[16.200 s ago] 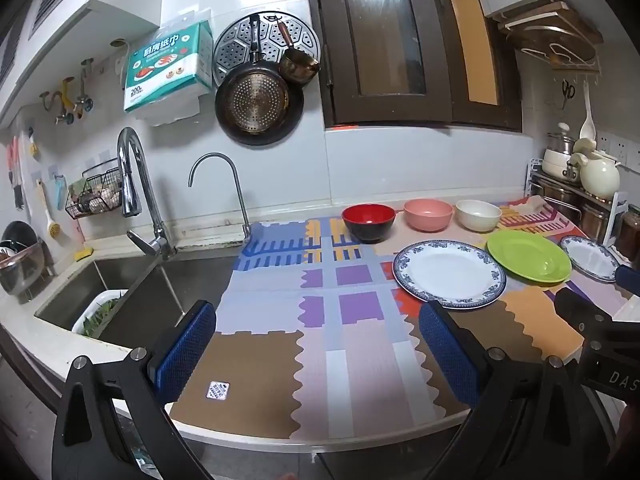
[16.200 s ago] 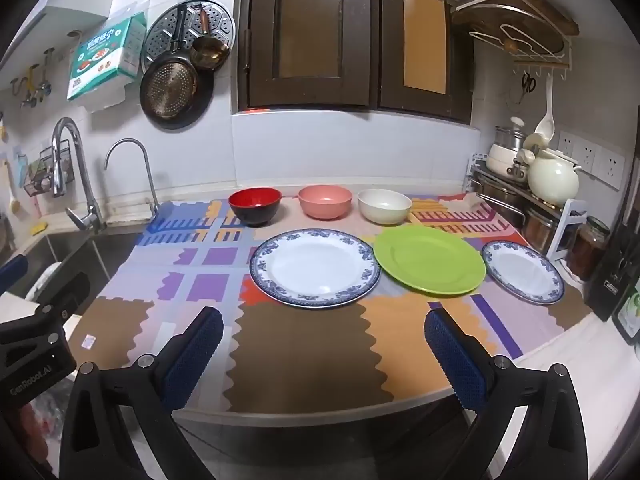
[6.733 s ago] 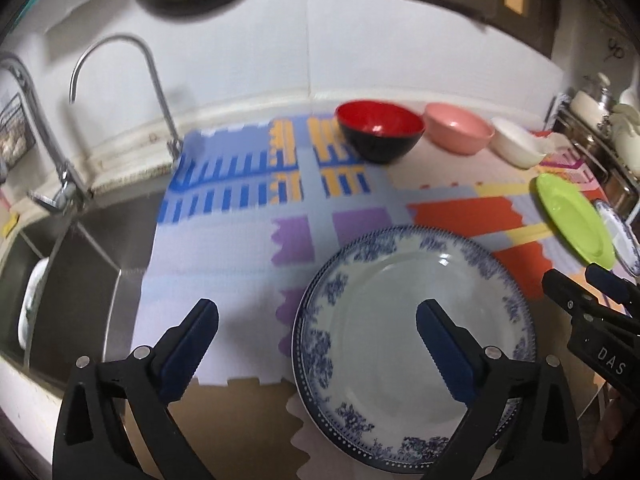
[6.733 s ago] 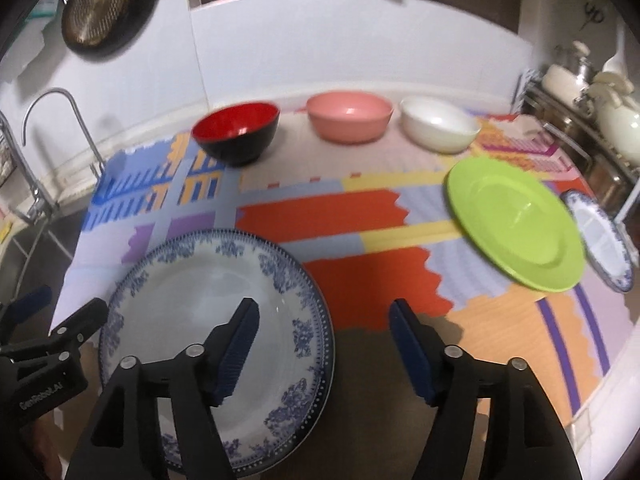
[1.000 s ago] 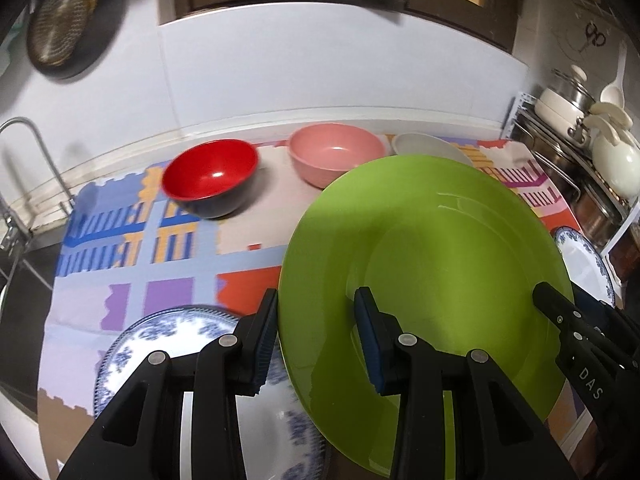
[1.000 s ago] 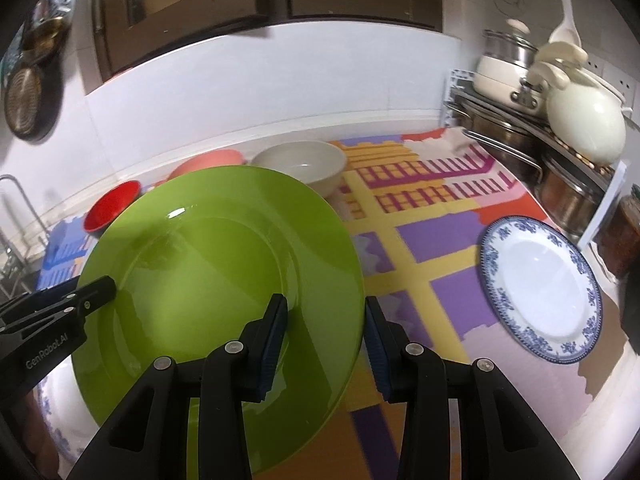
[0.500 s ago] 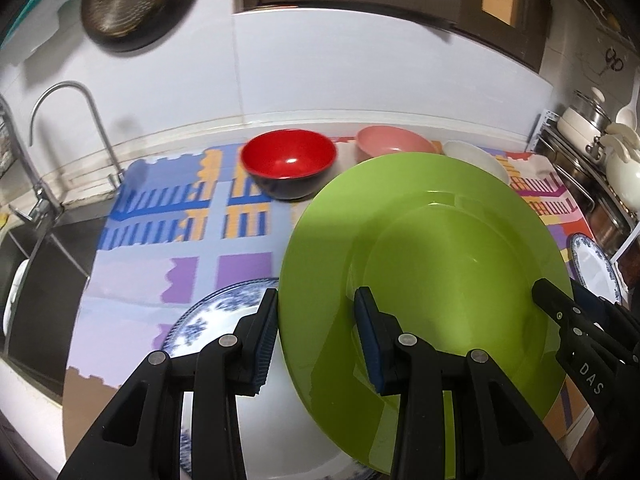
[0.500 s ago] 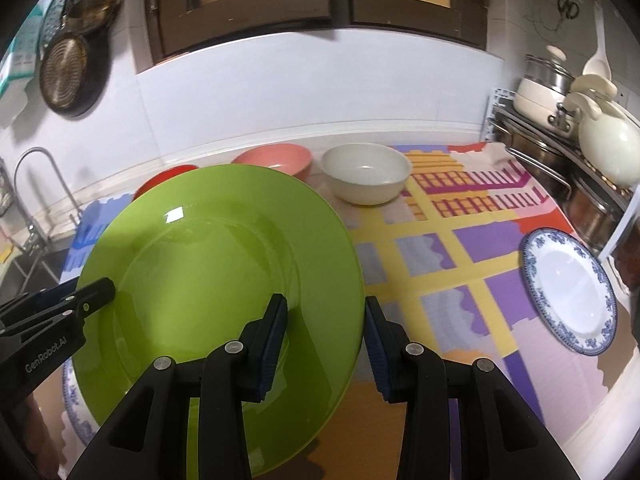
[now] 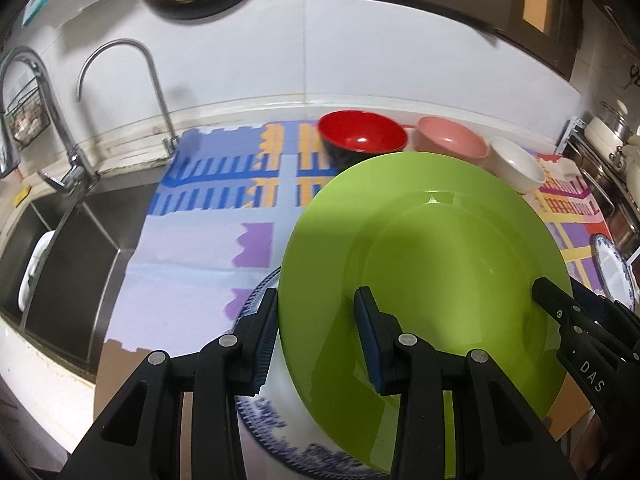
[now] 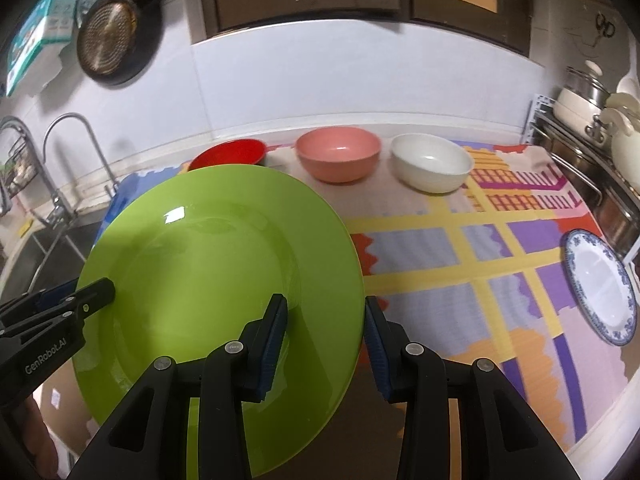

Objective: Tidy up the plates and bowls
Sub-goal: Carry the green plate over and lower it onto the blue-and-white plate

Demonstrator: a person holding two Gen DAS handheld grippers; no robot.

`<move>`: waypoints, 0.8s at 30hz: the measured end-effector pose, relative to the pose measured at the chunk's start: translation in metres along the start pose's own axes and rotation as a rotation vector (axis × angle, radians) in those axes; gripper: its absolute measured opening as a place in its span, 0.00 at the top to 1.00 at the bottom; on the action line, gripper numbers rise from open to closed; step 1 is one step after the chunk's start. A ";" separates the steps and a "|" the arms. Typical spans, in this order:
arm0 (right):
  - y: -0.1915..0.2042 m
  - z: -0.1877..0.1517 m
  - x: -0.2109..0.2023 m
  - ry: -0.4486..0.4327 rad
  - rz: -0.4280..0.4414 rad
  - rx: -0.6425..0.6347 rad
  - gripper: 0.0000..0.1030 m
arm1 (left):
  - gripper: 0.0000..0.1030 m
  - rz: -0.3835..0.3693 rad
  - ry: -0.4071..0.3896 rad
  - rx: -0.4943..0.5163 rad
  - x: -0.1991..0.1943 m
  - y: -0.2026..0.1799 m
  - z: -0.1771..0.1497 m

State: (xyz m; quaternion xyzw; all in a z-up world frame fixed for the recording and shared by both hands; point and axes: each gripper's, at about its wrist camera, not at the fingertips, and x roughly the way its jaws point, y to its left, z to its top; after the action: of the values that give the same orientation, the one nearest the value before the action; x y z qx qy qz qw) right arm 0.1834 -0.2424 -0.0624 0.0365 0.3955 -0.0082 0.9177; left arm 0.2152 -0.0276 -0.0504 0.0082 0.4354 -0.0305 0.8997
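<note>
A green plate [image 9: 440, 264] [image 10: 216, 264] hangs above the counter, held from both sides. My left gripper [image 9: 316, 336] is shut on its left rim, and my right gripper [image 10: 325, 336] is shut on its right rim. Under it lies the large blue-patterned plate [image 9: 256, 404], mostly hidden by the green one. A red bowl [image 9: 362, 136] [image 10: 232, 152], a pink bowl [image 9: 452, 140] [image 10: 338, 152] and a white bowl [image 9: 516, 164] [image 10: 432, 162] stand in a row at the back. A small blue-patterned plate [image 9: 612, 268] [image 10: 600, 284] lies at the right.
A colourful mat [image 10: 460, 248] covers the counter. A sink [image 9: 68, 248] with two taps [image 9: 120, 64] is at the left. Pots and a kettle on a rack [image 10: 592, 132] stand at the right. Pans [image 10: 108, 36] hang on the wall.
Both grippers have carried the green plate leftwards along the counter; it now hangs over the large blue-patterned plate, and the sink has come further into view.
</note>
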 end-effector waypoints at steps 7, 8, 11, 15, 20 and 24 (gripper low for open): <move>0.026 -0.009 0.012 0.046 0.026 -0.016 0.62 | 0.63 0.022 0.054 -0.022 0.009 0.025 -0.009; 0.029 -0.010 0.014 0.054 0.030 -0.017 0.62 | 0.63 0.025 0.059 -0.022 0.010 0.027 -0.010; 0.036 -0.013 0.019 0.076 0.040 -0.018 0.62 | 0.63 0.034 0.079 -0.023 0.015 0.034 -0.015; 0.044 -0.018 0.028 0.106 0.045 -0.023 0.62 | 0.63 0.037 0.119 -0.025 0.025 0.041 -0.021; 0.049 -0.024 0.037 0.151 0.044 -0.025 0.62 | 0.63 0.037 0.159 -0.023 0.036 0.046 -0.027; 0.051 -0.028 0.043 0.181 0.041 -0.023 0.62 | 0.63 0.038 0.183 -0.025 0.043 0.048 -0.031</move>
State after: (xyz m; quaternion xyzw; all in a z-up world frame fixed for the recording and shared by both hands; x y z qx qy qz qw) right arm 0.1953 -0.1891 -0.1096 0.0347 0.4761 0.0184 0.8785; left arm 0.2203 0.0198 -0.1045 0.0078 0.5160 -0.0070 0.8565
